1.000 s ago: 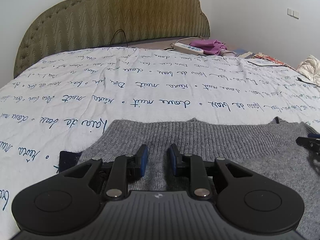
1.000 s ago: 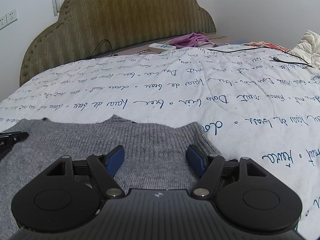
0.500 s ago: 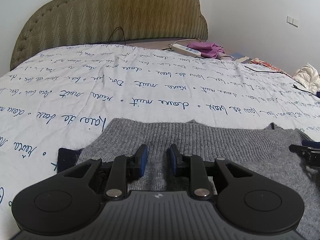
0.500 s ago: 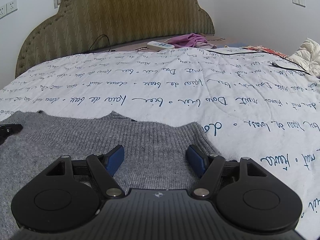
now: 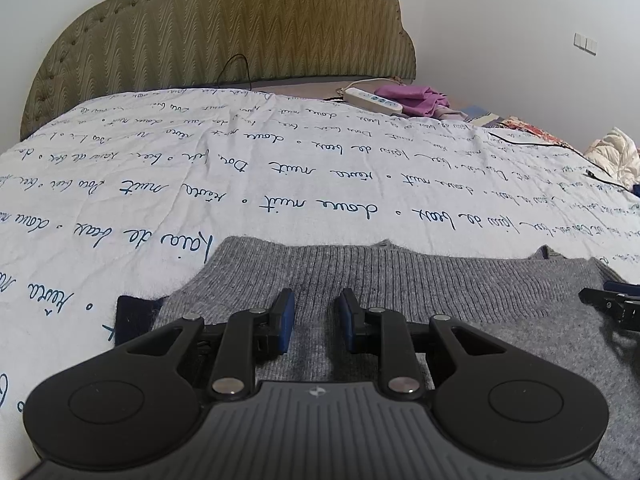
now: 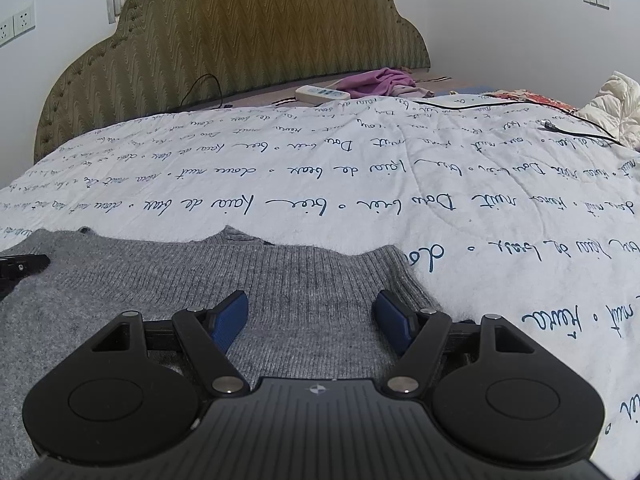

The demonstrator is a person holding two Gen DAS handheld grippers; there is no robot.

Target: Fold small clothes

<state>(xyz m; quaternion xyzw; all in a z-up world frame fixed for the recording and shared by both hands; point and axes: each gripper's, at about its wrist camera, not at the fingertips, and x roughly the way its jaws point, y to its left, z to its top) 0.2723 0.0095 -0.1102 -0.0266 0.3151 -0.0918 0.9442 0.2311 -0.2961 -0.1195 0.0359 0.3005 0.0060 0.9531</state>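
Left wrist view: left tongs [image 5: 314,322] narrowly open, right tongs [image 6: 310,320] wide open, both empty over the sweater [image 5: 400,280]; a shallow pinch at 12 o'clock risks slipping.

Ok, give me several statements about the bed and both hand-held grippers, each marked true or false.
1. A grey knit garment lies on the lettered bedspread. True.
2. The right hand-held gripper is clamped on a sock. False: its jaws stand apart over the grey knit, gripping nothing.
3. The left hand-held gripper has the narrower gap. True.
4. The power strip lies on the grey knit. False: it lies far off, near the headboard.
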